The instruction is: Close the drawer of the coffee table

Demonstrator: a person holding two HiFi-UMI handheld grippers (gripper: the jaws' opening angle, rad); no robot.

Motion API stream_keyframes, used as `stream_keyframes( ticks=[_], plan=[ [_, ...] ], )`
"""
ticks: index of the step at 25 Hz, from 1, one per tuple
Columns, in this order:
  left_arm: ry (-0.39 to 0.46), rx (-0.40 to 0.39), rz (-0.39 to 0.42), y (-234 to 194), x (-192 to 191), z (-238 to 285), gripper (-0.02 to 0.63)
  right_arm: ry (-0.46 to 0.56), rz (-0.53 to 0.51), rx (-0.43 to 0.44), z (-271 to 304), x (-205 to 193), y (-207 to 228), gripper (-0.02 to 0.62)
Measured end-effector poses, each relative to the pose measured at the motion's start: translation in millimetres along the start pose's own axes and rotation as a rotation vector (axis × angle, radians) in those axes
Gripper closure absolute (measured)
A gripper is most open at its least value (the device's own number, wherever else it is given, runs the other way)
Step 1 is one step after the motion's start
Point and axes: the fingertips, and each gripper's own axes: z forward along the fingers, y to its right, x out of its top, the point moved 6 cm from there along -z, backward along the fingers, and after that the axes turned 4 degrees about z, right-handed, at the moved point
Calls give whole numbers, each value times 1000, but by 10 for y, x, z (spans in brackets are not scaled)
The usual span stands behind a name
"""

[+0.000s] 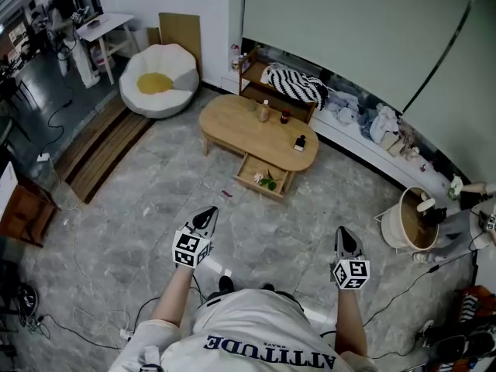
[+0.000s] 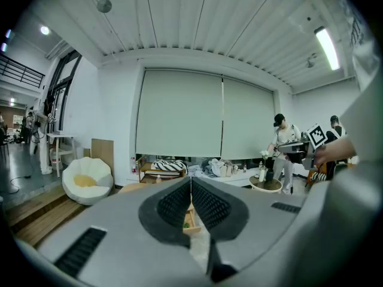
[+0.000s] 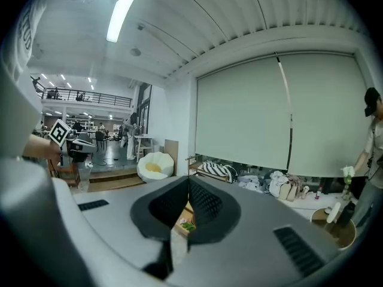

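Observation:
An oval wooden coffee table (image 1: 232, 127) stands in the middle of the room in the head view. Its drawer (image 1: 264, 177) is pulled out toward me, with a green item and small things inside. My left gripper (image 1: 207, 217) and right gripper (image 1: 346, 238) hang side by side over the floor, well short of the table, both shut and empty. In the left gripper view the drawer (image 2: 190, 219) shows through the slit below the shut left gripper (image 2: 191, 181). The right gripper view shows the drawer (image 3: 184, 222) below the shut right gripper (image 3: 189, 181).
A bottle (image 1: 264, 111), a small jar (image 1: 285, 117) and a dark bottle (image 1: 300, 142) stand on the tabletop. A white beanbag chair (image 1: 159, 79) sits at the back left, a low shelf with a striped cushion (image 1: 294, 84) behind the table, a basket (image 1: 410, 219) at right. Cables cross the floor.

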Motion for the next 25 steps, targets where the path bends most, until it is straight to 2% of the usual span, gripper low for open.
stream_keyframes(
  ticks=[25],
  plan=[
    [-3, -120, 0, -621, -181, -238, 584, -18, -7, -49, 31, -153, -897, 575]
  ],
)
